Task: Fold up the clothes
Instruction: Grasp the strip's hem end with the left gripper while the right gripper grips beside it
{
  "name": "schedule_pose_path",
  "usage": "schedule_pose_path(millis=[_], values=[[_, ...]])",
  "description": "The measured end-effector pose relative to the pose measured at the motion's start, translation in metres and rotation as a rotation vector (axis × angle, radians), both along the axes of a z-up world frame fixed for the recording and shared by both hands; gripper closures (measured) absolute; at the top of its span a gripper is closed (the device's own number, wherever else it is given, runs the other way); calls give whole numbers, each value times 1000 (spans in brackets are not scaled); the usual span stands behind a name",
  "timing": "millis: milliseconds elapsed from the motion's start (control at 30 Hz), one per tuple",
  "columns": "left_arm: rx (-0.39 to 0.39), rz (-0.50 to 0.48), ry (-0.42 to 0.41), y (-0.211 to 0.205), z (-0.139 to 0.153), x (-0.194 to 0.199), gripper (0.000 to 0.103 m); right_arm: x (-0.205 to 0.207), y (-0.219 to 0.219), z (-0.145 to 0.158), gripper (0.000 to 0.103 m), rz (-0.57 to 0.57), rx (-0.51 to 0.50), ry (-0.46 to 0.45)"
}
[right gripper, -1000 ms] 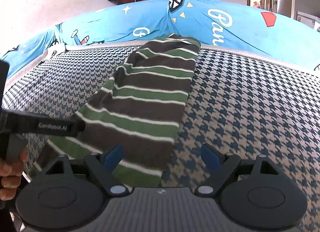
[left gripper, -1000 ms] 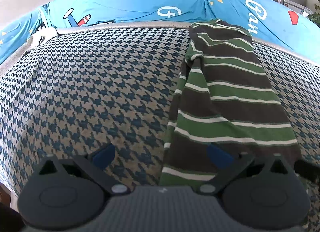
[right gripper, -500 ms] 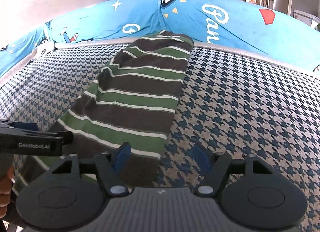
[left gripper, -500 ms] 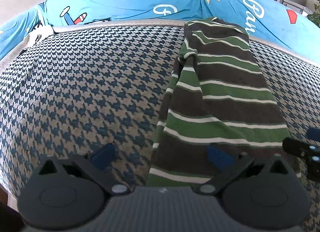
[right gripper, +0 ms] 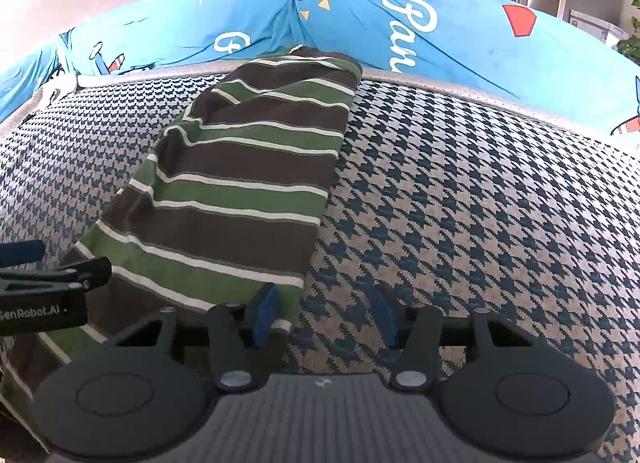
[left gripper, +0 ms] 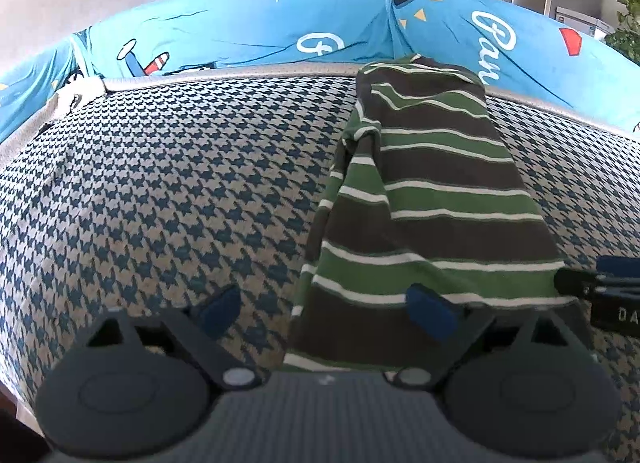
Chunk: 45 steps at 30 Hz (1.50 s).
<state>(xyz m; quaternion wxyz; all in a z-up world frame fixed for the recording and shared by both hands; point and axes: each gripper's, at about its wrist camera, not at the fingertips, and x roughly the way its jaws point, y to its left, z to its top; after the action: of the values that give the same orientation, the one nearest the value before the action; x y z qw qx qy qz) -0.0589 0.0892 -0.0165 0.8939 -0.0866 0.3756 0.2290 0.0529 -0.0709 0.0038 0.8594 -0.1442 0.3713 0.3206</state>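
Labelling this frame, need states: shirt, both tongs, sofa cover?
Striped shirt: folded into a long strip, flat on the seat.
Left tongs: open, closing, straddling the shirt's near left edge.
Right tongs: open, closing, astride its near right corner.
Blue sofa cover: draped over the backrest, wrinkled.

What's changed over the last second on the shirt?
Both grippers' jaws have been closing, the right gripper more than the left gripper, each straddling a near corner of the striped shirt; neither pinches it yet. The shirt lies folded lengthwise on the checked cover as before.
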Motion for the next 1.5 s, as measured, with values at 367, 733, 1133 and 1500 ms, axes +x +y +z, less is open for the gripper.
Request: schedule_pose_path(millis=[367, 733, 1133, 1500], values=[[-31, -28, -13, -3, 3, 6, 44, 10, 2, 4, 63, -43, -25, -18], [-18, -71, -20, -6, 13, 24, 49, 28, 4, 7, 68, -80, -36, -16], [39, -124, -27, -10, 26, 55, 6, 49, 9, 12, 57, -109, -13, -22], [19, -152, 11, -3, 25, 88, 5, 74, 22, 19, 55, -27, 131, 38]])
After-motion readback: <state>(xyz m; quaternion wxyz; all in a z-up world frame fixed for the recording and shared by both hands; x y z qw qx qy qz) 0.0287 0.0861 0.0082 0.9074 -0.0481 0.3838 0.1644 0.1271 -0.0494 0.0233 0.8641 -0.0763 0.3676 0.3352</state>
